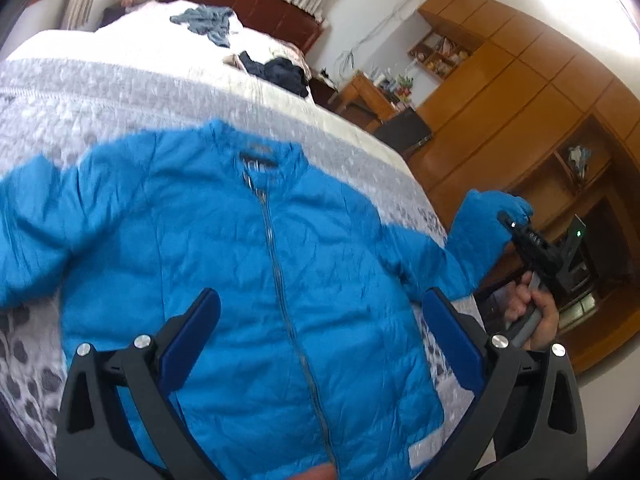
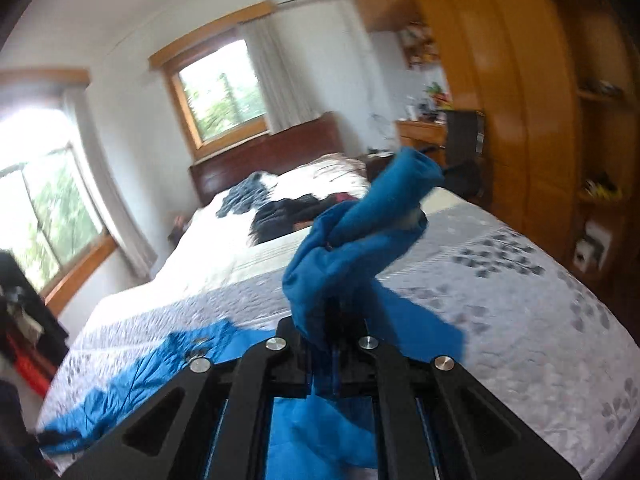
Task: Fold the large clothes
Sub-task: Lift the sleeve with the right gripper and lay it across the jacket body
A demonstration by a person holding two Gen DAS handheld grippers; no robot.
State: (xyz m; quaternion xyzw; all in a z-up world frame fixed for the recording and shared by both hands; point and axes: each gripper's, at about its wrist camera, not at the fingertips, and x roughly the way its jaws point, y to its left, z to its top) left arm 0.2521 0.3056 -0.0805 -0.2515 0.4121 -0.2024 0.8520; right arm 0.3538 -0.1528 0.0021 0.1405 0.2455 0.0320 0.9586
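Between my right gripper's (image 2: 335,344) jaws, at the lower centre of the right wrist view, a bunched sleeve (image 2: 360,240) of the blue puffer jacket (image 1: 256,264) is pinched tight, the cuff rearing up toward the middle of the frame. My left gripper (image 1: 320,320) hangs over the jacket's body in the lower half of the left wrist view, jaws spread wide and holding nothing, its blue pads (image 1: 192,336) either side of the zip (image 1: 280,264). At the right edge of that view my right hand (image 1: 532,312) grips its tool with the sleeve lifted off the bed's edge.

The jacket lies front-up and zipped across the near end of the bed (image 1: 120,92), collar toward the upper centre, its other sleeve stretched to the left edge. Beyond it, toward the top of the frame, sit a grey-blue heap of clothes (image 1: 208,24) and a dark heap (image 1: 280,70).

By my reading the jacket is light, soft and puffy, with a slick shell likely to slide out of a shallow pinch and to spring open once folded. Cuffs, hem corners and the collar seam look like the firmest places to take hold; I would avoid the zip itself.
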